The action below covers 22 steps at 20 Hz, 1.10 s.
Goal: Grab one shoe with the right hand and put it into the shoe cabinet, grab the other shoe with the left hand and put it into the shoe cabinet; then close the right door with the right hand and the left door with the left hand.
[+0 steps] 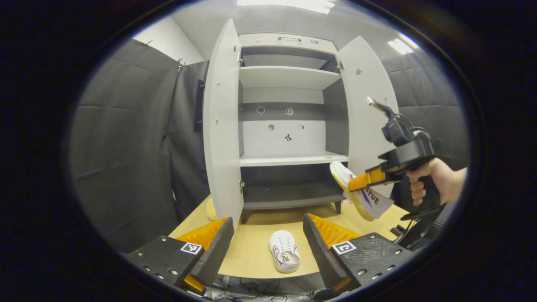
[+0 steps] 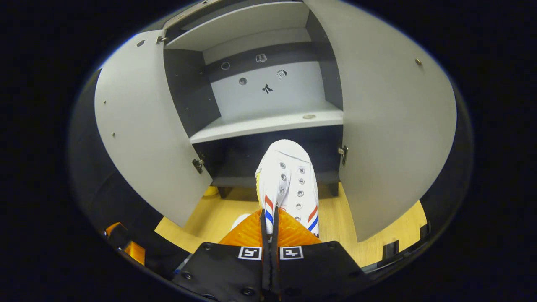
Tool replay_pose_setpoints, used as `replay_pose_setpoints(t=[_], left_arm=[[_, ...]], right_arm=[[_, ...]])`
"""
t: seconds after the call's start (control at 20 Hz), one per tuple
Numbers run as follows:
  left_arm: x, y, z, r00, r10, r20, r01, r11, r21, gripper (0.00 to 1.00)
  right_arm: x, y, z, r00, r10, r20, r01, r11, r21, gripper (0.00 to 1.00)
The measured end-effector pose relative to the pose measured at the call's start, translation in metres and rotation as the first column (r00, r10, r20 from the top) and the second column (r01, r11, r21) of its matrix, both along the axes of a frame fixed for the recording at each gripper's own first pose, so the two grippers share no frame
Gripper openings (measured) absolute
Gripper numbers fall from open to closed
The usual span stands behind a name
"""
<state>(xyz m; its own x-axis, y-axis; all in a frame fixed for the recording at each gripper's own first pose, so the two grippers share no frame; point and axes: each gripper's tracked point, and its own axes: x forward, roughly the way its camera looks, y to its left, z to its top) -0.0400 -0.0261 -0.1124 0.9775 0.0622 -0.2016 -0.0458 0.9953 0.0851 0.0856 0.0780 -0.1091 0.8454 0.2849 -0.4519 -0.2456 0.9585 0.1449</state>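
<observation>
Hand (image 1: 436, 180) level, right gripper (image 2: 268, 226) clamping shoe (image 2: 289, 180) before cabinet (image 2: 268, 121)

The left gripper view looks from low over the table (image 1: 251, 251), back from the cabinet (image 1: 289, 126), facing its open front, with the right gripper (image 1: 356, 184) ahead to the right. The right gripper view sits nearer, tilted, facing the lower shelves (image 2: 268, 123). Both share the cabinet interior, both doors and table.
</observation>
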Motion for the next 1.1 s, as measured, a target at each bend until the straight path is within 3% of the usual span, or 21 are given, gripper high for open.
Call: replay_pose_setpoints(t=[0.25, 0.35, 0.55, 1.1], left_arm=[[0.004, 0.005, 0.008, 0.999, 0.046, 0.018, -0.046, 0.999, 0.021, 0.94], [0.008, 0.004, 0.011, 0.998, 0.056, 0.027, -0.056, 0.998, 0.020, 0.97], [0.039, 0.001, 0.023, 0.998, 0.059, 0.039, -0.059, 0.998, 0.006, 0.95], [0.113, -0.028, 0.092, 0.992, -0.003, 0.129, 0.011, 0.998, -0.063, 0.95]], right_arm=[[0.037, 0.023, 0.053, 0.992, 0.044, 0.115, -0.050, 0.998, 0.042, 0.02], [0.051, 0.033, 0.069, 0.987, 0.062, 0.147, -0.071, 0.996, 0.054, 0.01], [0.085, 0.046, 0.104, 0.974, 0.077, 0.215, -0.094, 0.993, 0.069, 0.01], [0.204, 0.035, 0.155, 0.956, -0.006, 0.293, -0.019, 0.996, 0.083, 0.01]])
